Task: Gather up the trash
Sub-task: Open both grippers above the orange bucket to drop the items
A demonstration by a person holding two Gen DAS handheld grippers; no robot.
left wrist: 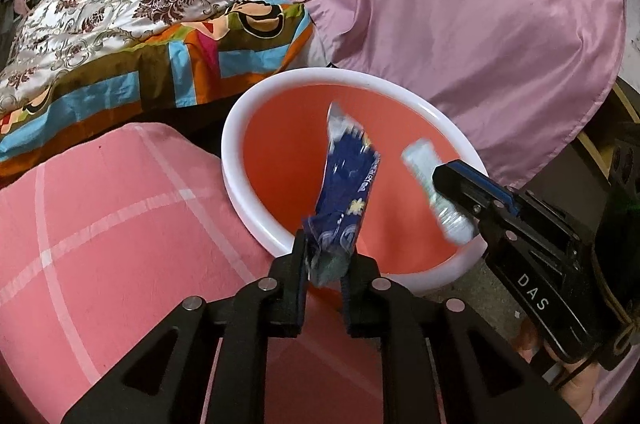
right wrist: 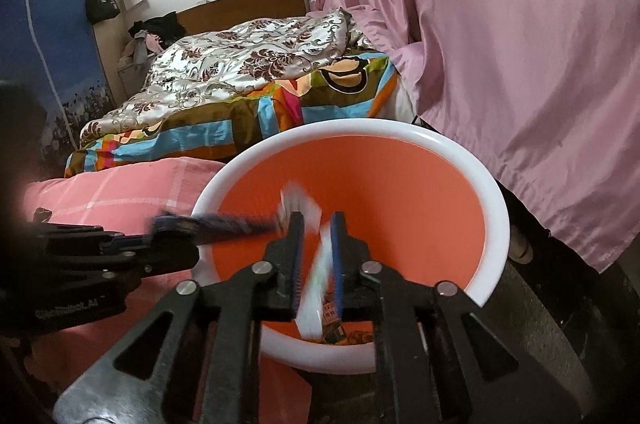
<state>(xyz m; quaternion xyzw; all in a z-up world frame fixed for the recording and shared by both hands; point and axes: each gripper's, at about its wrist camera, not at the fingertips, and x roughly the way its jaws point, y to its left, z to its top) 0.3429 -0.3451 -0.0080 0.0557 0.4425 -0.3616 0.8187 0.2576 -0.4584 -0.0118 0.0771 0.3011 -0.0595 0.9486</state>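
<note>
An orange bin with a white rim (left wrist: 240,128) stands by the bed; it also shows in the right wrist view (right wrist: 496,192). My left gripper (left wrist: 326,256) holds a blue snack wrapper (left wrist: 348,180) by its lower end, over the bin's near rim. The wrapper shows edge-on in the right wrist view (right wrist: 224,224). My right gripper (right wrist: 316,224) sits over the bin with a blurred white wrapper (right wrist: 316,280) between its jaws; whether it is gripped or slipping free is unclear. From the left wrist view the right gripper (left wrist: 448,184) and white wrapper (left wrist: 424,168) are at the bin's right rim. Some trash (right wrist: 344,334) lies in the bin.
A pink checked cushion (left wrist: 100,224) lies left of the bin. Behind are a colourful quilt (left wrist: 180,64) and a floral cover (left wrist: 100,4) on the bed. A pink satin sheet (left wrist: 460,24) hangs to the right. A blue wardrobe (right wrist: 40,64) stands far left.
</note>
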